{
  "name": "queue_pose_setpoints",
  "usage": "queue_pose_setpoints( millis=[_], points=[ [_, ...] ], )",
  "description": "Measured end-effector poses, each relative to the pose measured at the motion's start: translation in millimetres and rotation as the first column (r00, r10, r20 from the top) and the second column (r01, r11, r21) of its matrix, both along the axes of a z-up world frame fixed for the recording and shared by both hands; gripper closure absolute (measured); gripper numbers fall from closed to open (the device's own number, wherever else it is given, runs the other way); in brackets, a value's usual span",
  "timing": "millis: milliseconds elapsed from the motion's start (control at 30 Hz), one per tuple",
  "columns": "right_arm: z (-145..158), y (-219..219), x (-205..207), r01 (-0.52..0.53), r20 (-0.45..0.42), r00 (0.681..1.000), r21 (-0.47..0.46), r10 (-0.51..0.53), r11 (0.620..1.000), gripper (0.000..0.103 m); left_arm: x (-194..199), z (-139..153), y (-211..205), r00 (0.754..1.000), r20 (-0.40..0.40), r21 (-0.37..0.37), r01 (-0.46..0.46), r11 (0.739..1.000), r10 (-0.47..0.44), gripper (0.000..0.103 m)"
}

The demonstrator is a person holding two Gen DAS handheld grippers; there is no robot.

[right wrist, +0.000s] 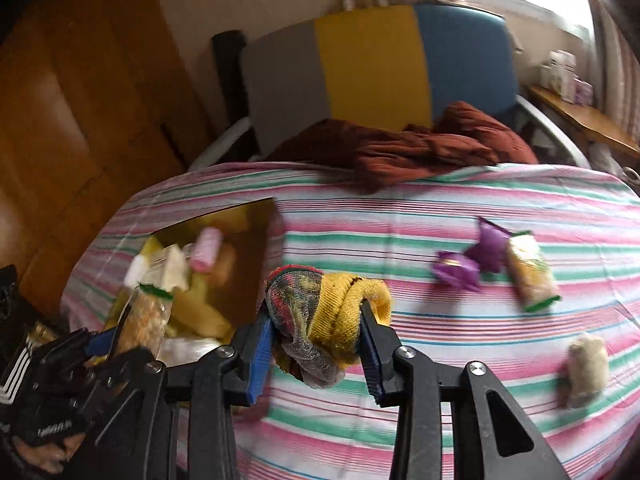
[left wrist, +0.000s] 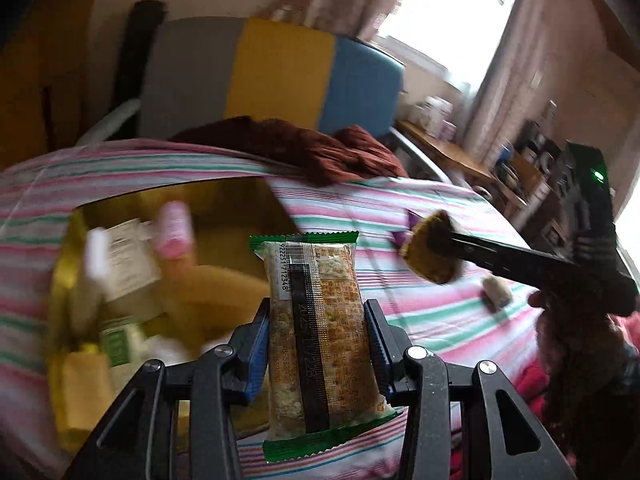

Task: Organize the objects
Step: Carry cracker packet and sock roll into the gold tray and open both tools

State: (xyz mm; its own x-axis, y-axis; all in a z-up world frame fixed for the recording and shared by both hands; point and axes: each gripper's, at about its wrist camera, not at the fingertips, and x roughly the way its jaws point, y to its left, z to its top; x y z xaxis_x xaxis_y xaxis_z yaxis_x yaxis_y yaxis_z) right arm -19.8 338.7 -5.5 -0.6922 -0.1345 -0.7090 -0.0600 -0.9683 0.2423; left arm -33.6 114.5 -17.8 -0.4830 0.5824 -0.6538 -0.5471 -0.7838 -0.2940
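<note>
The left gripper point(left wrist: 318, 344) is clamping its jaws on a green-edged snack packet point(left wrist: 318, 332), which is standing upright between them, just right of the gold box point(left wrist: 68, 248) sitting on the striped bed point(left wrist: 400, 216). The right gripper point(right wrist: 316, 336) is squeezing a rolled yellow sock point(right wrist: 332, 320) between its jaws, above the bed, right of the box. Two purple candies point(right wrist: 472, 260), another snack packet point(right wrist: 530, 276) and a beige roll point(right wrist: 586, 372) are lying loose on the sheet.

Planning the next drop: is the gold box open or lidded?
Open. The gold box shows no lid on top; the pink roll and packets lie exposed inside, seen from both wrist views.
</note>
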Motion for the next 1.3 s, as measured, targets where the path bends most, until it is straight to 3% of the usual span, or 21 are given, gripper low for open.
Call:
queue_pose_setpoints(
  millis=[267, 500, 600, 767, 900, 1133, 1300],
  points=[
    [4.0, -53.8, -7.1, -0.114, 0.002, 0.994, 0.003, 0.114, 0.994, 0.065, -13.7, -12.8, -70.4, 0.983, 0.026, 0.013, -0.182, 0.983, 0.181, 0.059],
    [-8.0, -88.6, -6.8, -0.195, 0.038, 0.980, -0.029, 0.196, 0.980, 0.065, -16.3, -18.6, -104.6, 0.965, 0.043, 0.032, -0.260, 0.965, 0.259, 0.059],
    [-13.1, -102.9, -7.1, -0.234, 0.046, 0.970, -0.067, 0.238, 0.970, 0.064, -18.7, -18.4, -108.3, 0.963, 0.051, 0.049, -0.267, 0.963, 0.264, 0.059],
    [-28.5, -126.8, -13.1, -0.282, 0.080, 0.954, -0.096, 0.290, 0.955, 0.047, -24.9, -17.4, -103.2, 0.965, 0.043, 0.046, -0.259, 0.965, 0.257, 0.058],
    [-38.6, -132.0, -14.6, -0.285, 0.107, 0.950, -0.097, 0.294, 0.954, 0.035, -27.8, -22.4, -100.3, 0.964, 0.050, 0.036, -0.264, 0.964, 0.262, 0.043],
    [-37.0, -124.4, -8.4, -0.270, 0.102, 0.954, -0.108, 0.280, 0.957, 0.035, -28.8, -28.0, -112.1, 0.946, 0.055, 0.008, -0.321, 0.947, 0.320, 0.043],
    [-36.5, -125.1, -6.9, -0.261, 0.107, 0.957, -0.090, 0.269, 0.961, 0.035, -23.3, -18.9, -117.2, 0.936, 0.016, -0.006, -0.352, 0.936, 0.353, 0.035]
  ],
)
